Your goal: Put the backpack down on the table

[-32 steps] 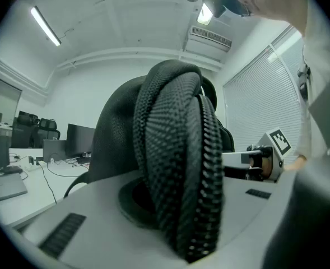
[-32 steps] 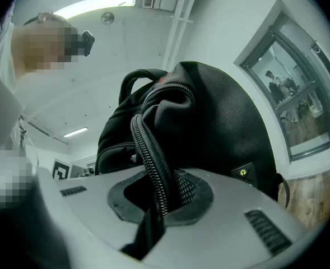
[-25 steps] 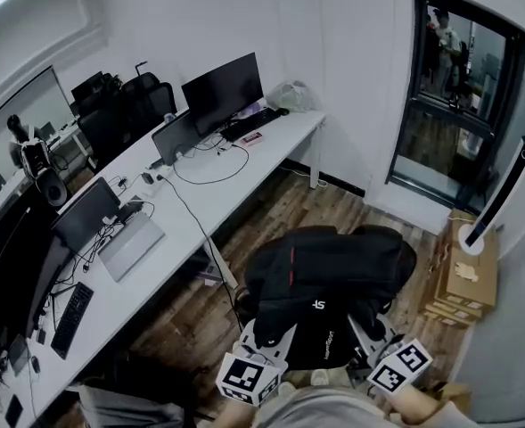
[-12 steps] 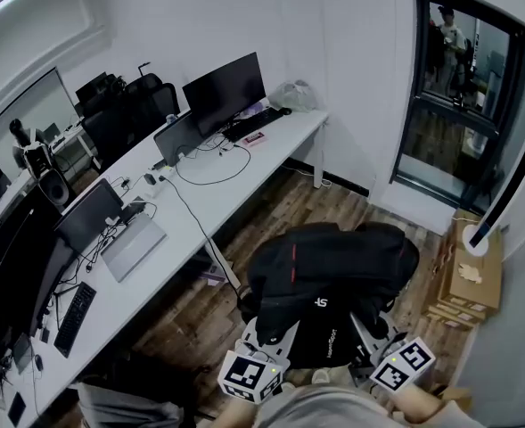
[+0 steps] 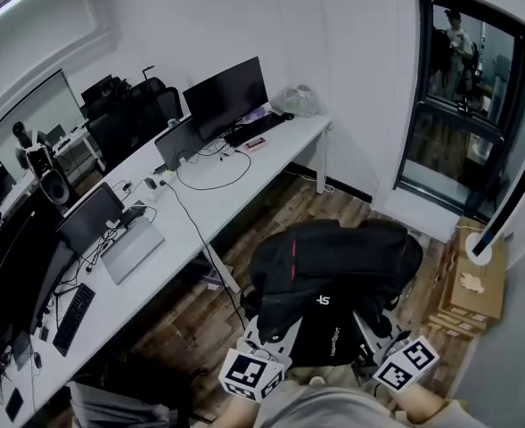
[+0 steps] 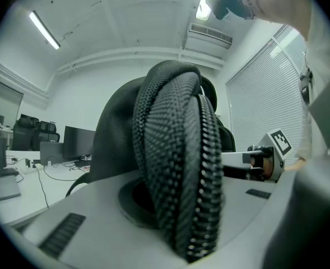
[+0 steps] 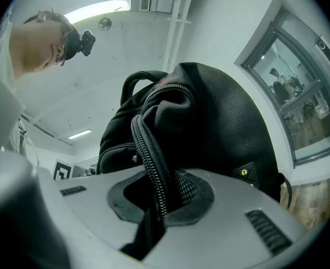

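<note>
Currently I'm holding the backpack [image 5: 333,266] off the floor [image 5: 311,205], left gripper [image 5: 267,332] clamping a strap [image 6: 176,167], right gripper [image 5: 370,326] clamping its zipper edge [image 7: 151,167]; next it's needing carrying leftward onto the table [image 5: 189,219].

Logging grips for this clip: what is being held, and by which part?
The backpack, by both grippers: left gripper shut on a padded strap, right gripper shut on a zippered edge.

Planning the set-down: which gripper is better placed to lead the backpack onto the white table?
Probably left. Both grippers are shut on the backpack, but the left gripper is on the side toward the table; the right gripper is on the far side.
</note>
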Tool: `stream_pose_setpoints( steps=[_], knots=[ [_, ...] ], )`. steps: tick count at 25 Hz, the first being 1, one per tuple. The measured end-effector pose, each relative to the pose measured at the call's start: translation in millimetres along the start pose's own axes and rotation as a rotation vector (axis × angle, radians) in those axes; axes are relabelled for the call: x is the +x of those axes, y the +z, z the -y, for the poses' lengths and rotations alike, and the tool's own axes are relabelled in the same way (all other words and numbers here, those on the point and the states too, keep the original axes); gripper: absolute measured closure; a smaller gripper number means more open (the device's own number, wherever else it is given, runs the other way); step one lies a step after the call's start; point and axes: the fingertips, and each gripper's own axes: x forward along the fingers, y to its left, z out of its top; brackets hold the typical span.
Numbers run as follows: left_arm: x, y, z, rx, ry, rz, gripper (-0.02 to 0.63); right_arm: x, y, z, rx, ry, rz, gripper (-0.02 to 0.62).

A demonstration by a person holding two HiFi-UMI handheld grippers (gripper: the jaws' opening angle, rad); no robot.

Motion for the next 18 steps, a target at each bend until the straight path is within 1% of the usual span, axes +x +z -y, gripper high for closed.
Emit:
stream_pose_setpoints(
  steps=[9, 18],
  knots=[
    [21.2, 4.4, -11.7, 0.006, 0.015, 0.005, 0.560, 15.2, 8.2, 17.6, 0.004, -0.001, -0.004, 0.558],
    [45.9, -1.7, -56.3, 0.005, -0.005, -0.004, 0.558, 59.0, 0.8, 36.1, 0.007, -0.029, -0.014, 0.558]
  ],
)
